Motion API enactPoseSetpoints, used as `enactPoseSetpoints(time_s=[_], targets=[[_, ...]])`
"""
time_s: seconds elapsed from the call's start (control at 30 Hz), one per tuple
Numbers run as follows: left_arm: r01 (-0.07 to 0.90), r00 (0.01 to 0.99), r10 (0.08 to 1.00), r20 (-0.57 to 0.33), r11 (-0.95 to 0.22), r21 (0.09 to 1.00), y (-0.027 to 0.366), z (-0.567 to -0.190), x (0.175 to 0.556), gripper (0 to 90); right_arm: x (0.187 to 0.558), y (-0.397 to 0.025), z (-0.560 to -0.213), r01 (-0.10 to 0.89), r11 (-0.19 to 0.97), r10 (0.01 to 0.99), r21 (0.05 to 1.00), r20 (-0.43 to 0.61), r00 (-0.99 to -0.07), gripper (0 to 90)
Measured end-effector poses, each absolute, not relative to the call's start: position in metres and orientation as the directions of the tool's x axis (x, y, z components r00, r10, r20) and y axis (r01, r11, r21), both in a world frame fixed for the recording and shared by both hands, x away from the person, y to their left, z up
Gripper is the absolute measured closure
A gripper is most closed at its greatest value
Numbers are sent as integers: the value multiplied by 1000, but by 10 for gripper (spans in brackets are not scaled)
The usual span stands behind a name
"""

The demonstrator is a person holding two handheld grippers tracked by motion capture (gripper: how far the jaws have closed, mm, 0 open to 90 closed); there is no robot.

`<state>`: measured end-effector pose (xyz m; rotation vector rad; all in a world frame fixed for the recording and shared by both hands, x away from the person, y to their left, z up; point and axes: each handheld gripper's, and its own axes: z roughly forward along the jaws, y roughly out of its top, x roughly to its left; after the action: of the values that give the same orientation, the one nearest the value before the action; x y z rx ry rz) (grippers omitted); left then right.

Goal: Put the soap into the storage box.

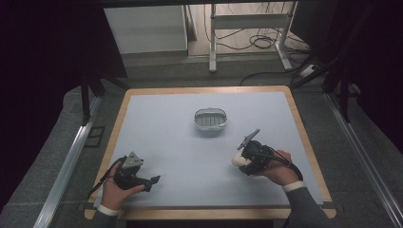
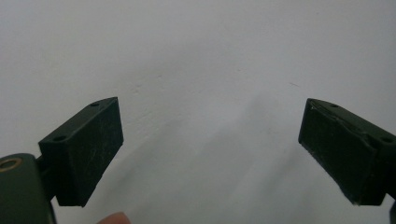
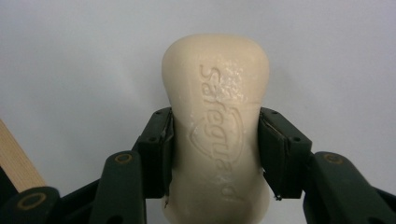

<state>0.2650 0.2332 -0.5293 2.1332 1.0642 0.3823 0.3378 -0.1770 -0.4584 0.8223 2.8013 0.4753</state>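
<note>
In the right gripper view, the bar of soap (image 3: 215,135) is running off the bottom edge of the frame, and the pads of the right gripper (image 3: 215,154) are covering its two flanks at mid-frame. A wooden strip (image 3: 14,158) at lower left is being cut by the left edge. In the left gripper view, a fingertip (image 2: 113,218) is peeking up at the bottom edge, mostly cropped. In the high view, the small tray (image 1: 210,118) at centre is showing too small for its inside to be read.

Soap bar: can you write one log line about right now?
right gripper: shut on soap bar | left gripper: open, nothing held | soap dish: mid-table, apart
</note>
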Motion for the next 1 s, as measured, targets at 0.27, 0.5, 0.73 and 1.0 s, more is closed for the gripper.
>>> enactPoseSetpoints(time_s=[0.27,0.5,0.73,1.0], targets=[[570,614,787,-48,-401,717,236,-527,264,69,343,-180,-453,504,788,563,354,-84,-822,489],[570,615,787,-48,-402,716,237,-526,264,69,348,-178,-452,501,785,565,365,-86,-821,489],[573,616,786,-48,-406,712,236,-528,265,69,355,-176,-450,496,782,564,378,-90,-821,489],[572,617,786,-47,-406,713,236,-527,264,69,362,-171,-446,491,783,563,382,-101,-820,489]])
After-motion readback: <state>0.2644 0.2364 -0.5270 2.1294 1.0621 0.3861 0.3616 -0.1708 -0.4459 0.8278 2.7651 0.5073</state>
